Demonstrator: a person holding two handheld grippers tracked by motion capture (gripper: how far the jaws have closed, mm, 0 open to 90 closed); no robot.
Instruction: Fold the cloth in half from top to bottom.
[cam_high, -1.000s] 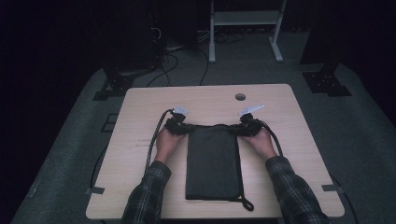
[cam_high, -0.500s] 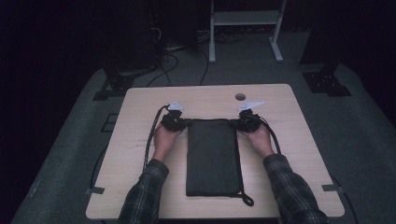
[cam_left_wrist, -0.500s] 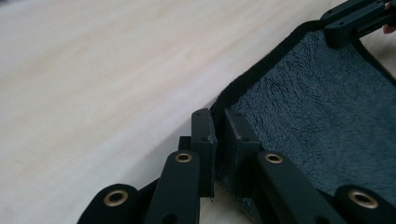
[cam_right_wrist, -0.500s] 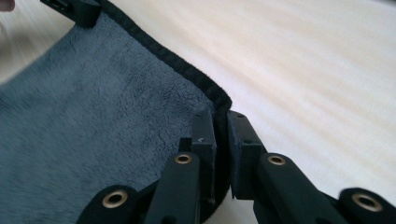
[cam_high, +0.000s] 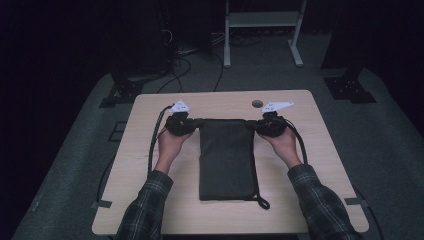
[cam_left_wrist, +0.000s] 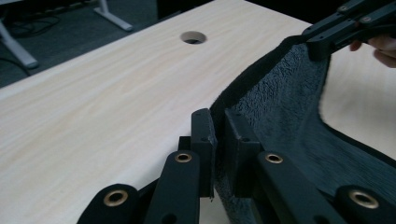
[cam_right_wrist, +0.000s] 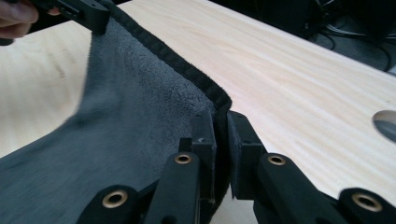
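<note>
1. A dark cloth (cam_high: 227, 157) lies lengthwise down the middle of the counter (cam_high: 150, 200), its near end toward the person.
2. The left gripper (cam_high: 186, 123) is at the cloth's far left corner. Its fingers (cam_left_wrist: 204, 135) are closed tight on the cloth's hemmed edge, as the left gripper view shows.
3. The right gripper (cam_high: 263, 125) is at the cloth's far right corner. Its fingers (cam_right_wrist: 204, 135) are likewise pinched shut on the hem.
4. Between the two grippers, the cloth's far edge is raised off the counter and stretched, with the fuzzy surface sagging below it.
5. A round hole (cam_high: 257, 103) in the counter sits just beyond the cloth's far edge, near the right gripper.
6. A cord loop (cam_high: 261, 201) lies at the cloth's near right corner.
</note>
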